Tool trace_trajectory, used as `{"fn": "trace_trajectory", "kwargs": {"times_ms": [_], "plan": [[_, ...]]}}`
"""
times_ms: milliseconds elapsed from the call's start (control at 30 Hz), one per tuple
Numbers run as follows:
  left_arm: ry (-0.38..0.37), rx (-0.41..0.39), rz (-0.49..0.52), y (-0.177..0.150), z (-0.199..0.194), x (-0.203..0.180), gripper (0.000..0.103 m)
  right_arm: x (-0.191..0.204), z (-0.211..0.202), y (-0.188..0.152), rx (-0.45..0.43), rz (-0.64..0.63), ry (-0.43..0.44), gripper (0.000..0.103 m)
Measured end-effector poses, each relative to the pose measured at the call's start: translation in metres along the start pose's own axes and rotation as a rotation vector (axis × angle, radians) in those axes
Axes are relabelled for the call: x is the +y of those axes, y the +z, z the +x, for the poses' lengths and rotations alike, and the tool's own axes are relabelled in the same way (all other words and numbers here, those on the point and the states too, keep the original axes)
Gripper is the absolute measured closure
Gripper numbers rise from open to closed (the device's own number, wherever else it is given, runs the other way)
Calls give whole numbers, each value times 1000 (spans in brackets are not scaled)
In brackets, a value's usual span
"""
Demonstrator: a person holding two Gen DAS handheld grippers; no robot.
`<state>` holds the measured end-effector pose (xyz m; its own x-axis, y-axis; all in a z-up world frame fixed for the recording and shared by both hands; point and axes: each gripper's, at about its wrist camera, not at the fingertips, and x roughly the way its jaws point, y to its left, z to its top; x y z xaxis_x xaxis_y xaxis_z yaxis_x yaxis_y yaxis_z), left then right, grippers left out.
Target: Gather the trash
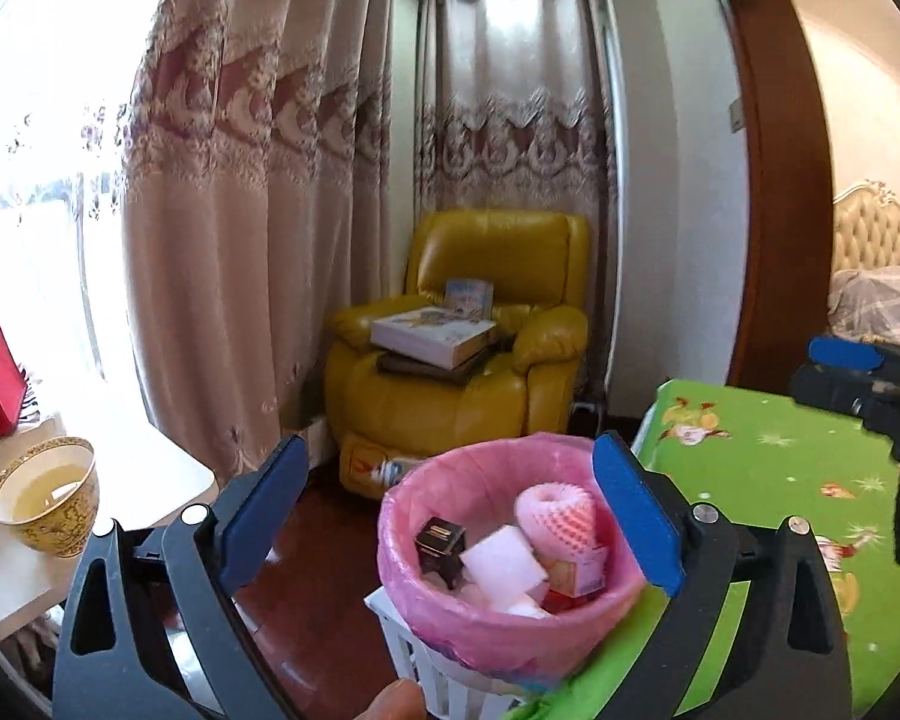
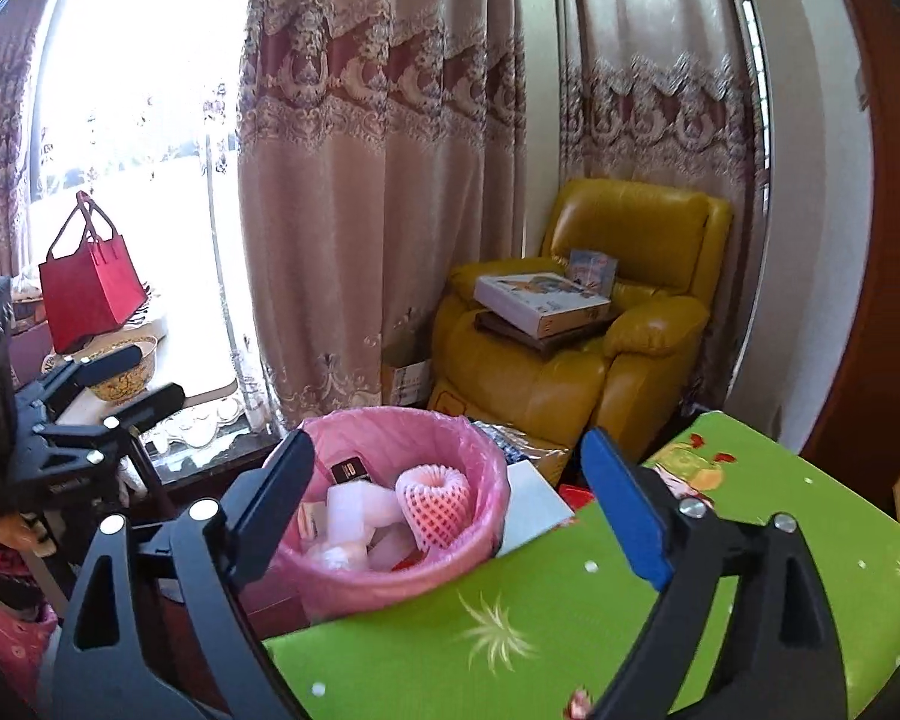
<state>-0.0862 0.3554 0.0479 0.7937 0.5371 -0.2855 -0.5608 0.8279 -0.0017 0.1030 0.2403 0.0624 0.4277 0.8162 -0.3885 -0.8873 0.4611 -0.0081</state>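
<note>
Both tools spread wide and empty above a round bin lined with a pink plastic bag (image 1: 504, 546), which stands just beside the green cartoon-print counter (image 1: 768, 462).

The left tool (image 1: 450, 516) holds nothing, its blue pads either side of the bin in its own view; the right tool (image 2: 450, 498) is likewise wide and holds nothing; inside the bin lie a pink-and-white foam fruit net (image 2: 432, 495), white foam blocks (image 1: 504, 564) and a small black box (image 1: 441, 543); behind stands a yellow leather armchair (image 2: 600, 324) stacked with flat boxes (image 2: 540, 300); a yellow patterned bowl (image 1: 45, 495) sits at left near a red tote bag (image 2: 93, 285).
</note>
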Motion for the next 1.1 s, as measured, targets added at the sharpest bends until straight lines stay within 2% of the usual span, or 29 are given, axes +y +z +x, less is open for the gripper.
{"fn": "trace_trajectory", "kwargs": {"times_ms": [33, 100, 267, 400, 567, 733, 1100], "plan": [[-4, 2, -5, -1, -6, -1, 13, 2, -7, -6, -8, 3, 0, 5], [4, 18, -24, -8, -16, -2, 13, 5, -19, -19, -15, 16, -9, 5], [73, 53, -41, -37, -35, -10, 13, 10, -36, -61, 14, 68, -23, 5], [42, 88, -22, -57, -47, -18, 13, 16, -43, -85, 25, 57, -46, 5], [14, 105, 14, -72, -58, -30, 13, 24, -49, -95, 5, 51, -66, 5], [-4, 92, 47, -73, -62, -41, 13, 31, -46, -95, 9, 32, -70, 5], [-21, 99, 27, -74, -60, -43, 13, 35, -43, -99, 20, 19, -61, 5]]}}
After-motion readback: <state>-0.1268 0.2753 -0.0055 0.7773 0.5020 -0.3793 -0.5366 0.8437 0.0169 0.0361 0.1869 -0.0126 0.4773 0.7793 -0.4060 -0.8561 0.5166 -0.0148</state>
